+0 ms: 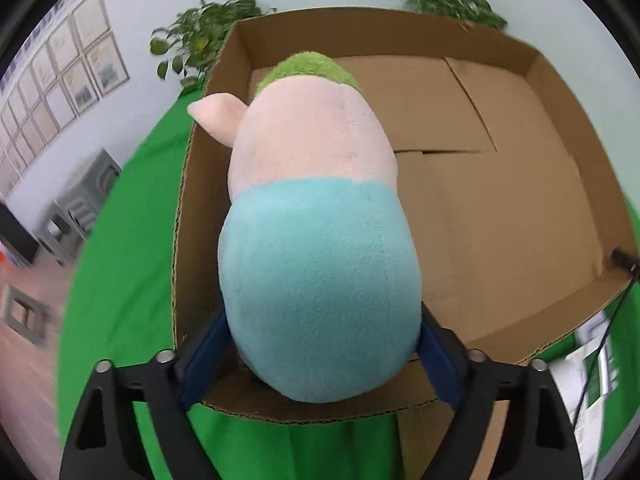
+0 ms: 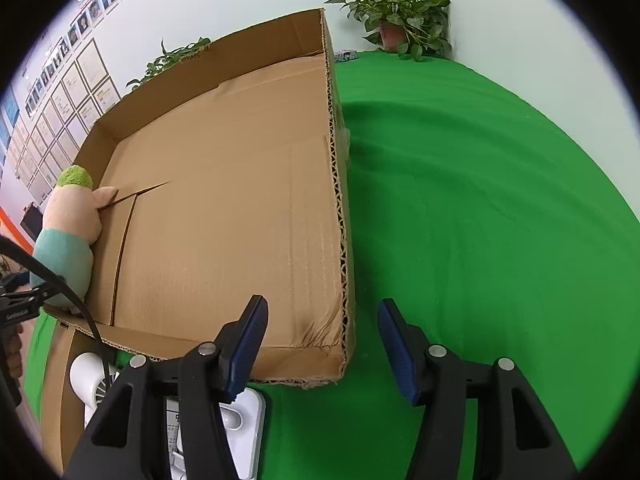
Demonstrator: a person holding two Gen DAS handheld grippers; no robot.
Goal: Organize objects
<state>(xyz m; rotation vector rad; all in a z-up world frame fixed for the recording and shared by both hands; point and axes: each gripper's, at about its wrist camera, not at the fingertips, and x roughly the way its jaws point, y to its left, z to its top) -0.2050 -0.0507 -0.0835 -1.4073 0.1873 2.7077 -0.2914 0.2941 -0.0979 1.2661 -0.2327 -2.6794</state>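
Plush toy [image 1: 316, 240], face hidden

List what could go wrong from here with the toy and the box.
1. The left gripper pinches only the blue bottom end of the plush toy, so the soft body may sag or slip out.
2. The toy hangs over the left wall of the cardboard box; a release here might drop it on the rim or outside.
3. The open right gripper hovers beside the box's near corner and could nudge it.

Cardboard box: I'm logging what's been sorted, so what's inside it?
The cardboard box shows a bare floor with flap seams. The plush toy, clamped in the left tongs, hangs over its left edge, hiding that strip.
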